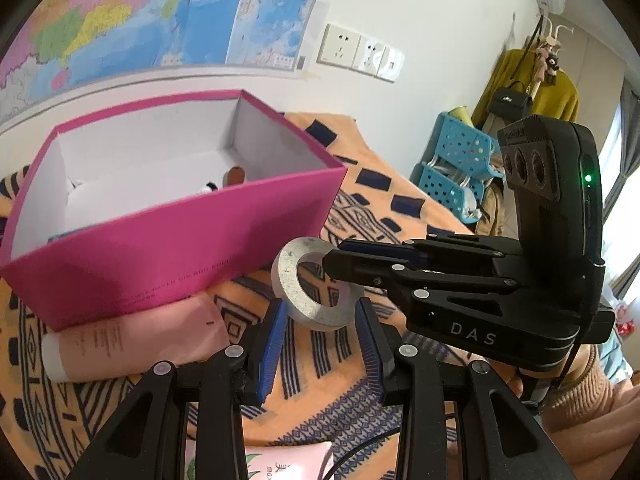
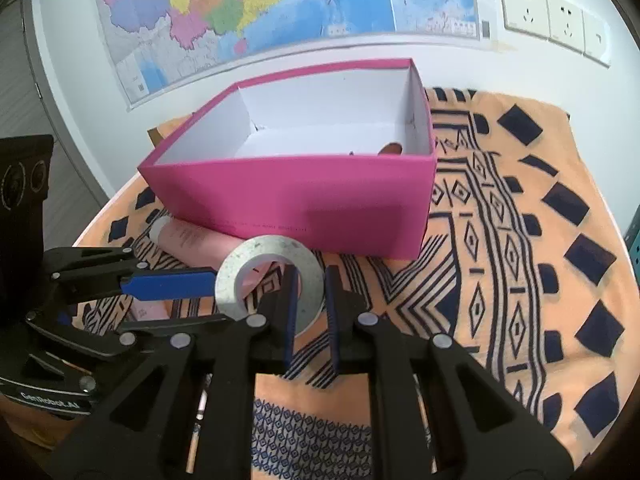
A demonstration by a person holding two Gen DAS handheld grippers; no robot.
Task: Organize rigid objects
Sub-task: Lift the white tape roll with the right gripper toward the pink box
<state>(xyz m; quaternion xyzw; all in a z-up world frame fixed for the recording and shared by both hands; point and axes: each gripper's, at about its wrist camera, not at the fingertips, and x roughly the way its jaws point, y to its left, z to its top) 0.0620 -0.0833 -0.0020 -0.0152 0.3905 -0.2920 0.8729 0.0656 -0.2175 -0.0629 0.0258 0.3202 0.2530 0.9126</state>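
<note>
A grey metal ring (image 1: 288, 284) (image 2: 232, 280) hangs in the air in front of an open pink box (image 1: 168, 240) (image 2: 296, 196) with a white inside. My right gripper (image 2: 310, 276) is shut on the ring's rim; it shows from the side in the left wrist view (image 1: 332, 262). My left gripper (image 1: 322, 308) is open, its blue pads on either side of the ring's lower rim, apart from it; it shows in the right wrist view (image 2: 212, 284). A brown item (image 1: 234, 176) (image 2: 390, 148) lies inside the box.
A pink tube (image 1: 132, 340) (image 2: 192, 240) lies on the orange patterned cloth (image 2: 500, 240) against the box's front. A pink packet (image 1: 288, 464) lies below my left gripper. Blue perforated baskets (image 1: 456, 160) stand beyond the table edge. A wall map hangs behind.
</note>
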